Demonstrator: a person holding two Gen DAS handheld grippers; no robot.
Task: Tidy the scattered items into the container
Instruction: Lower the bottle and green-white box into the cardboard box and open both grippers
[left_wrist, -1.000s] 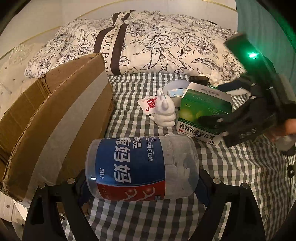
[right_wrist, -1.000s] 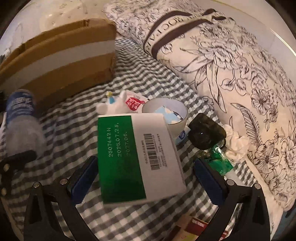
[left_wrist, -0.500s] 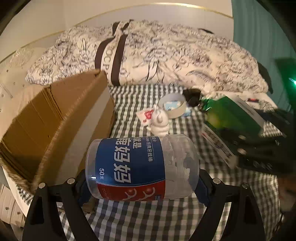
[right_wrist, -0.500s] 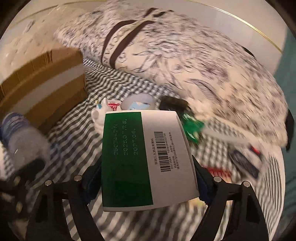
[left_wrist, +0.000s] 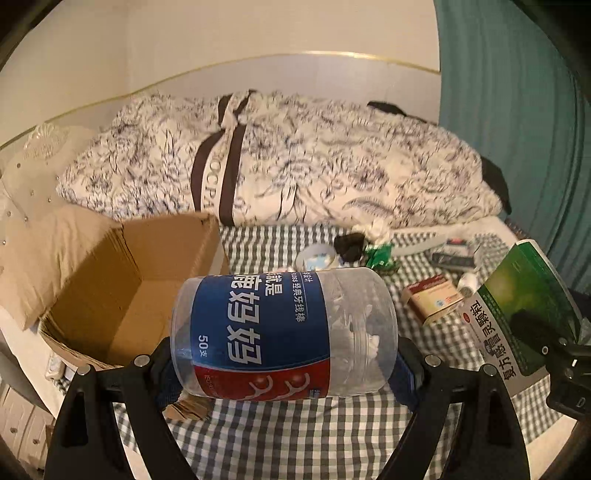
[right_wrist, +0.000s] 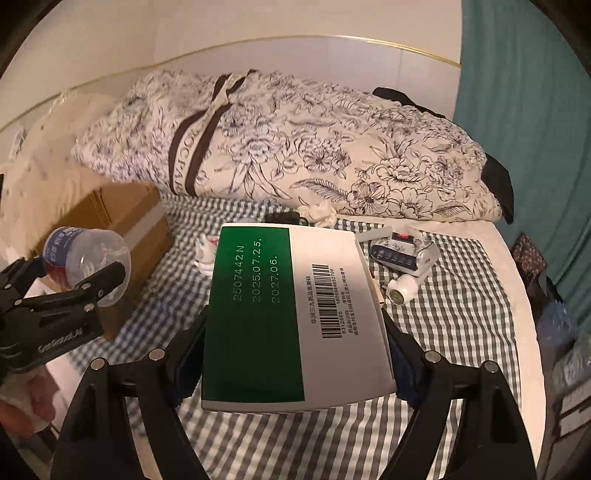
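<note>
My left gripper (left_wrist: 284, 365) is shut on a clear plastic jar with a blue and red label (left_wrist: 284, 332), held sideways in the air to the right of the open cardboard box (left_wrist: 122, 291). My right gripper (right_wrist: 291, 362) is shut on a green and white medicine box (right_wrist: 295, 314), held above the checked bedsheet. The jar (right_wrist: 88, 258) and the left gripper show at the left of the right wrist view, in front of the cardboard box (right_wrist: 125, 218). The medicine box (left_wrist: 524, 314) shows at the right of the left wrist view.
Scattered on the checked sheet are a white tape roll (left_wrist: 317, 256), a black object (left_wrist: 349, 245), a green wrapper (left_wrist: 380, 254), a small tan and red box (left_wrist: 432, 299), a small white bottle (right_wrist: 400, 290) and a blue pack (right_wrist: 395, 254). A floral duvet (right_wrist: 295, 147) lies behind.
Both grippers rose well above the bed with their loads. The medicine box came up off the sheet. The cardboard box's open inside has come into the left wrist view.
</note>
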